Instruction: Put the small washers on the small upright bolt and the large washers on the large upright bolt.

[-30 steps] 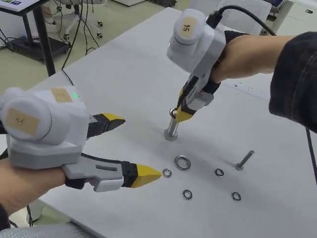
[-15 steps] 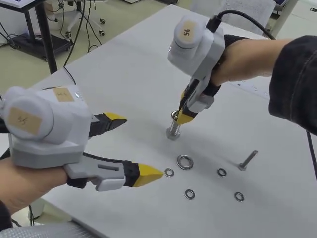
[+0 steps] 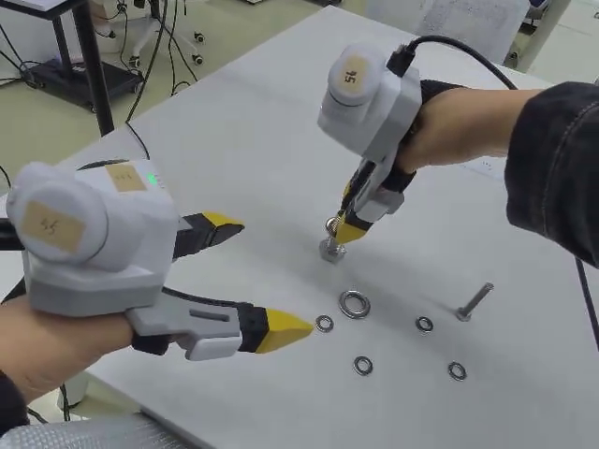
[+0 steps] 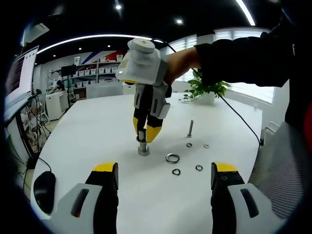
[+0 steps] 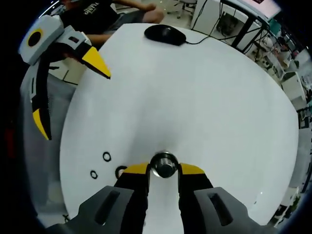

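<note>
My right gripper [image 3: 343, 230] points down over the large upright bolt [image 3: 331, 249] and is shut on a large washer [image 3: 332, 224] at the bolt's top. In the right gripper view, the gripper [image 5: 165, 169] has its yellow tips on either side of the round bolt top [image 5: 164, 165]. Another large washer [image 3: 354, 304] lies flat just in front of the bolt. Several small washers [image 3: 324, 324] lie around it. The small upright bolt [image 3: 474, 301] stands at the right. My left gripper [image 3: 257, 276] hovers open at the lower left, nothing between its fingers.
The white table [image 3: 234, 140] stretches far and left of the bolts. A black mouse [image 5: 165, 33] with its cable lies at the table's far end. Beyond the table edge are floor cables and a black stand [image 3: 84, 56].
The right gripper has sunk a little, bringing the held washer lower onto the large bolt's top. The left gripper stays open and has hardly moved. The head camera has shifted slightly.
</note>
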The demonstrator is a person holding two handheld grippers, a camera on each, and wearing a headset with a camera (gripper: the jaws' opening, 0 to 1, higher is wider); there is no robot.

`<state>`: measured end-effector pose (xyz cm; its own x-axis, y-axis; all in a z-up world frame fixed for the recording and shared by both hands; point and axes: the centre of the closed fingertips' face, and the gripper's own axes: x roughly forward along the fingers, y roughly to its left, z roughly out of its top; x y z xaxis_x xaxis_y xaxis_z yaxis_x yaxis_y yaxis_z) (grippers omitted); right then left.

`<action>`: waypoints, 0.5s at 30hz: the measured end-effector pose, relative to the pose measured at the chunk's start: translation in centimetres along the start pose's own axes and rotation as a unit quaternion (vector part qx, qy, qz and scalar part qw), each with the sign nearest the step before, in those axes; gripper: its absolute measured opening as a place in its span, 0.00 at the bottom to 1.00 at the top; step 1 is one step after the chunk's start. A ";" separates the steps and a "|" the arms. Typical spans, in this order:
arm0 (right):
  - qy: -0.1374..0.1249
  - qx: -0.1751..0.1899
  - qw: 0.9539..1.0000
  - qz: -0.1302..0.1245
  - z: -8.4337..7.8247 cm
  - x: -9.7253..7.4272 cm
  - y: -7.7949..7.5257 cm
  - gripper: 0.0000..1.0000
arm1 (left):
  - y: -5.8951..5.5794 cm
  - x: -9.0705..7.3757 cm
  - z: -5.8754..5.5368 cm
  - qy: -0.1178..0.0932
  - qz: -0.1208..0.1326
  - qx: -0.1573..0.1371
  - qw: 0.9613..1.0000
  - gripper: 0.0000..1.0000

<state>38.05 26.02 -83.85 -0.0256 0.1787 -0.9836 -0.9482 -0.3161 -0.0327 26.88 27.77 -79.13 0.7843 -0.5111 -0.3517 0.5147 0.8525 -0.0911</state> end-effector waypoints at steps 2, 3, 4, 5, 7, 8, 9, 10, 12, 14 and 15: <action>0.000 0.002 1.000 0.001 0.0 0.2 0.0 0.23 | 0.0 0.0 0.0 -0.001 0.000 -0.001 1.000 0.77; 0.000 0.002 1.000 0.001 0.0 0.2 0.0 0.23 | 0.0 0.0 0.0 -0.001 0.000 -0.001 1.000 0.77; 0.000 0.003 1.000 0.001 0.0 0.4 0.0 0.23 | 0.0 0.0 0.0 0.000 0.000 -0.001 1.000 0.77; 0.000 0.003 1.000 0.002 0.0 0.6 0.0 0.23 | 0.0 0.0 0.0 0.000 0.000 -0.002 1.000 0.77; 0.001 0.006 1.000 0.003 -0.1 0.9 0.0 0.23 | 0.1 0.0 -0.1 0.000 0.000 -0.002 1.000 0.77; 0.001 0.007 1.000 0.003 -0.2 1.2 0.0 0.23 | 0.1 0.0 -0.1 0.000 0.000 -0.002 1.000 0.77; 0.002 0.008 1.000 0.004 -0.2 1.4 -0.1 0.23 | 0.1 0.0 -0.1 0.000 0.000 -0.003 1.000 0.77; 0.003 0.009 1.000 0.005 -0.3 1.7 -0.1 0.23 | 0.1 0.0 -0.2 0.000 0.000 -0.003 1.000 0.77; 0.004 0.010 1.000 0.005 -0.3 1.8 -0.1 0.23 | 0.1 0.0 -0.2 0.000 0.000 -0.003 1.000 0.77; 0.005 0.014 1.000 0.007 -0.4 2.0 -0.1 0.23 | 0.1 0.0 -0.2 0.000 0.000 -0.003 1.000 0.77; 0.004 0.014 1.000 0.007 -0.4 2.1 -0.2 0.23 | 0.1 0.0 -0.2 0.000 0.000 -0.003 1.000 0.77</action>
<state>38.27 26.08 -85.93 -0.0362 0.1668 -0.9853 -0.9564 -0.2916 -0.0143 26.86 27.83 -79.36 0.7838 -0.5115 -0.3523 0.5127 0.8530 -0.0977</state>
